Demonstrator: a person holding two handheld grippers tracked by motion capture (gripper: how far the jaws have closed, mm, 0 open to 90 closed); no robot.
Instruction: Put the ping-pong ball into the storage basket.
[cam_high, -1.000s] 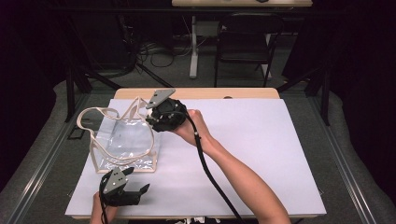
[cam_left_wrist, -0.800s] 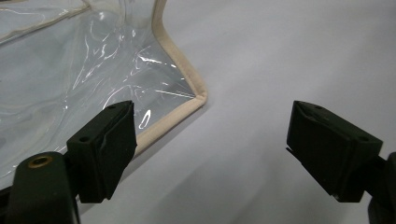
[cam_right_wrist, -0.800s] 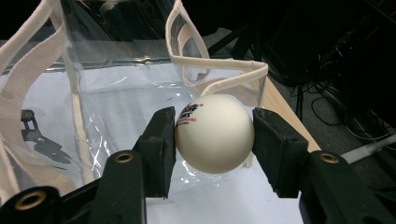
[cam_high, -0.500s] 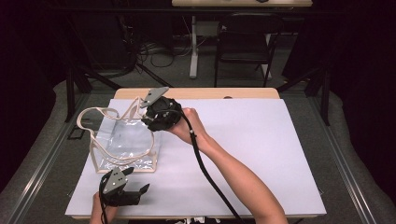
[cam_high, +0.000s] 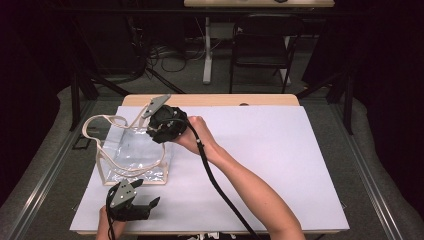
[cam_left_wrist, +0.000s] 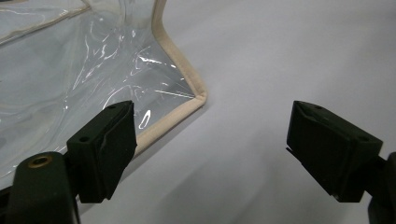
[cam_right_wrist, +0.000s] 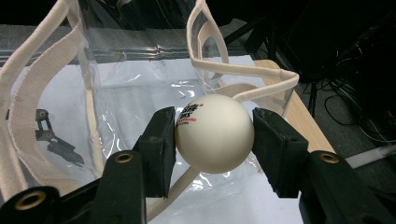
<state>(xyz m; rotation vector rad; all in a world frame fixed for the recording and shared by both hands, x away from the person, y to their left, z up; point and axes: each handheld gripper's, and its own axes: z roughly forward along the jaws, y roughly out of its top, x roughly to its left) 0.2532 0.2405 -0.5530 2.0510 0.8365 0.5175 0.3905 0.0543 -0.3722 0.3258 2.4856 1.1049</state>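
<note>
Right gripper (cam_high: 161, 125) has shifted slightly left since a second ago and now sits at the top edge of the clear bag (cam_high: 132, 155); left gripper (cam_high: 145, 205) hasn't budged. Right jaws clamp a white ball (cam_right_wrist: 215, 134), pads pressing both sides, ball just at the bag's mouth between the beige straps (cam_right_wrist: 233, 70). Left jaws spread wide, nothing between them, parked on the white table cover (cam_high: 280, 150) beside the bag's near corner (cam_left_wrist: 198, 95).
</note>
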